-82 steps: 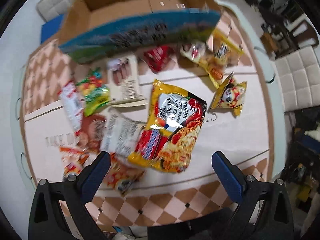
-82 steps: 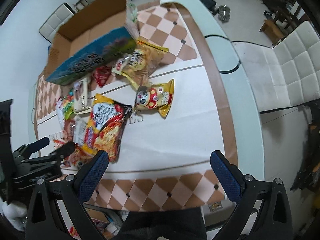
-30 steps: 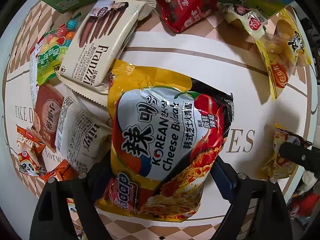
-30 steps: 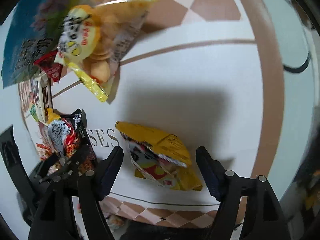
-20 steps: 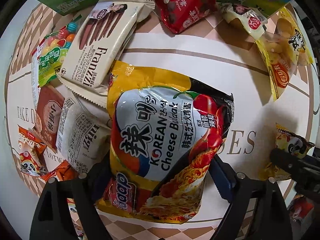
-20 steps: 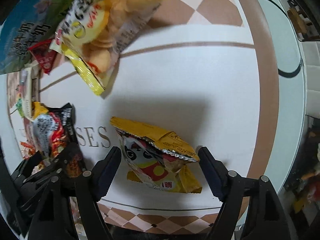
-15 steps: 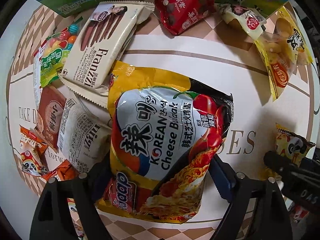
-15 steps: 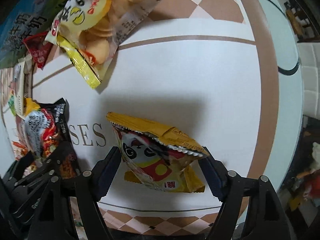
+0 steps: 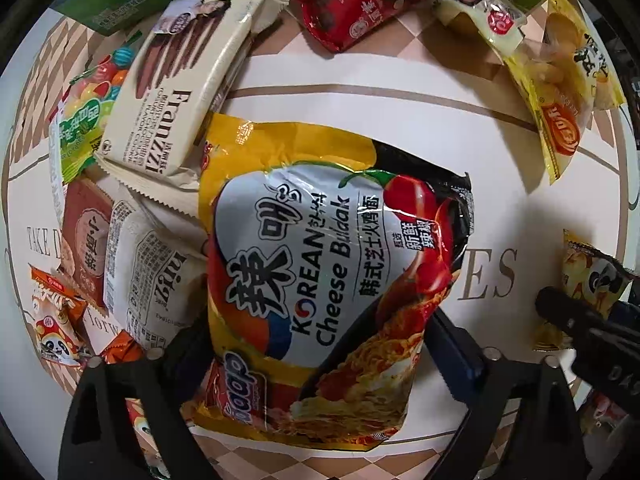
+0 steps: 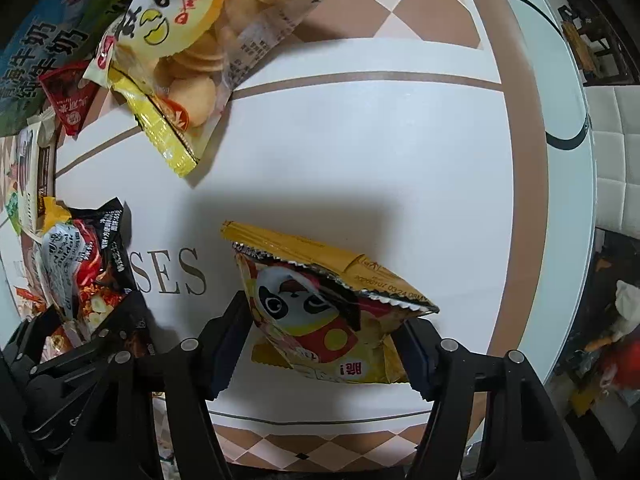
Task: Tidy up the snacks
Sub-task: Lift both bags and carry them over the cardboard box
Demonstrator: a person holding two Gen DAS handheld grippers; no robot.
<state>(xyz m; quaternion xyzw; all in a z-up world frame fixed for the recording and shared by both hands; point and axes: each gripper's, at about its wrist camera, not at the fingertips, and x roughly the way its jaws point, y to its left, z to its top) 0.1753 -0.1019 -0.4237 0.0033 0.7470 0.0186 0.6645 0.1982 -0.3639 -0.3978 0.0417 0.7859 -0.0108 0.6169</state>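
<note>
A large yellow Korean cheese noodle pack (image 9: 320, 272) lies on the table between the fingers of my left gripper (image 9: 316, 356), whose blue pads press its lower sides. It also shows at the left of the right wrist view (image 10: 80, 264). A small yellow panda snack bag (image 10: 328, 312) sits between the fingers of my right gripper (image 10: 324, 344), which close on its sides. That bag and the right gripper show at the right edge of the left wrist view (image 9: 592, 280).
More snacks lie around: a Franzzi wafer pack (image 9: 176, 92), a red packet (image 9: 352, 0), a yellow cracker bag (image 10: 188, 44), a green candy bag (image 9: 80, 120), a white pack (image 9: 148, 276). A green-blue printed box (image 10: 36, 40) stands behind. The table edge (image 10: 560, 160) curves at right.
Both grippers have come down from high above the table onto their packs. In the last second the right fingers narrowed around the panda bag; the left barely moved.
</note>
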